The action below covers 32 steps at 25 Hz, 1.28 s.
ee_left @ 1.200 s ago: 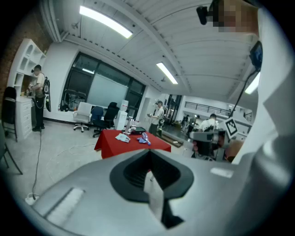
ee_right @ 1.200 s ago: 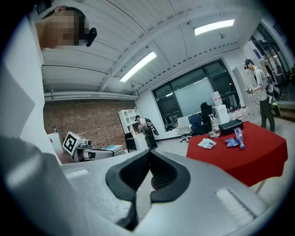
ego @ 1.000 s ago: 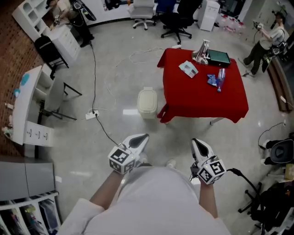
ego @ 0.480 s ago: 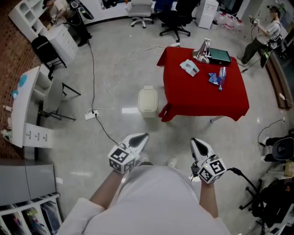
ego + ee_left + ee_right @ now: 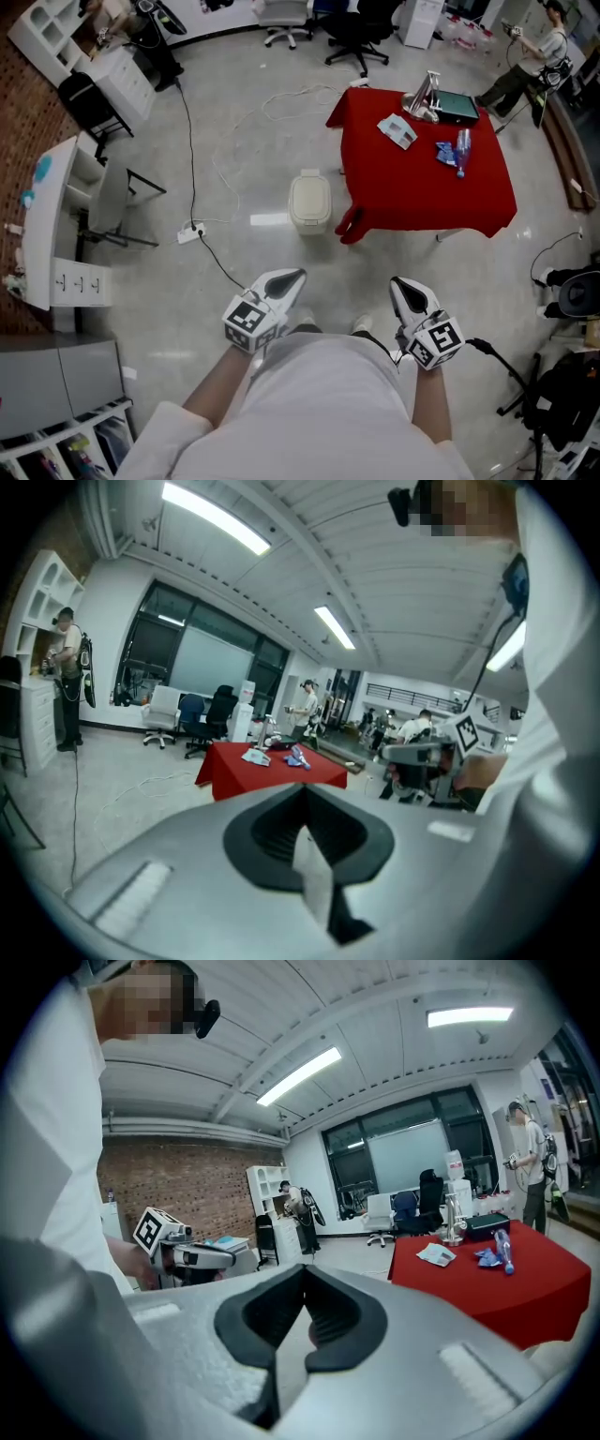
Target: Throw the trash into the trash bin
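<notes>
A red-clothed table (image 5: 427,187) stands ahead on the right. On it lie a white-and-blue packet (image 5: 397,130), a crumpled blue wrapper (image 5: 447,147) and a plastic bottle (image 5: 463,148). On the floor at the table's left corner sits a beige lidded trash bin (image 5: 309,201). My left gripper (image 5: 292,278) and right gripper (image 5: 404,287) are held close to my body, far short of the table, both shut and empty. The left gripper view shows its shut jaws (image 5: 302,789) with the table (image 5: 272,769) far off. The right gripper view likewise shows its shut jaws (image 5: 305,1271) and the table (image 5: 497,1283).
A cable and power strip (image 5: 190,232) cross the floor to the left of the bin. A white desk (image 5: 52,220) lines the left side, and office chairs (image 5: 361,37) stand behind the table. A person (image 5: 525,70) stands at the far right. A metal stand (image 5: 427,97) and dark tray (image 5: 459,107) sit on the table.
The table and bin have drifted slightly right in the head view as I move. Both grippers stay shut and empty in front of my body.
</notes>
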Tool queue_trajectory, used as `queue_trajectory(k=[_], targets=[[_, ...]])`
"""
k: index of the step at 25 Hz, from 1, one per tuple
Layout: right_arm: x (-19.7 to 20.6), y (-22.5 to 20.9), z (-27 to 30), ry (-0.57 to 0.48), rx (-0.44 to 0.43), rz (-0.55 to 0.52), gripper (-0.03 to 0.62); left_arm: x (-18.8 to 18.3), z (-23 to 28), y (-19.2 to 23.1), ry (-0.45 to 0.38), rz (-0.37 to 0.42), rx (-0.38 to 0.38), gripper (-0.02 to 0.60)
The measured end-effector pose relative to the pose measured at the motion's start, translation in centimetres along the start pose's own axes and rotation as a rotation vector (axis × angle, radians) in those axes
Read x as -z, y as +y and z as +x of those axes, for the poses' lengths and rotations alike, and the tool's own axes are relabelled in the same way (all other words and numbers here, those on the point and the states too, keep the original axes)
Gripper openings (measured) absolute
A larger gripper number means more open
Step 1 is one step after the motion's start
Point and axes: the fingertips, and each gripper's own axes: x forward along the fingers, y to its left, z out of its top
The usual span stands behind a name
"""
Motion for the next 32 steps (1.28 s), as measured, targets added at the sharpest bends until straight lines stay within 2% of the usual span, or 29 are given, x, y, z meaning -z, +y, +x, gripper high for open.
queue_trajectory(k=[8,19,23,27,32], targets=[[-0.5,0.6,2.2,-0.035,0.034,0.067,0.0,0.4,-1.5,3.0,0.01,0.0,0.01,0.003],[0.1,-1.7,7.5,0.017,-0.024,0.097,0.0,0.7,0.5,7.0,0.018,-0.026,-0.043,0.002],[-0.7,-3.5,10.1,0.016,-0.054,0.1,0.0,0.0,1.9,8.5,0.029,-0.036,-0.076,0.003],[-1.1,-6.3,12.4,0.033,-0.064,0.088,0.0,-2.2,4.4,9.8,0.031,-0.043,-0.109,0.003],[-2.0,-10.4,14.5,0.057,-0.089,0.076,0.0,-3.2,8.5,11.4,0.026,-0.049,-0.115,0.003]])
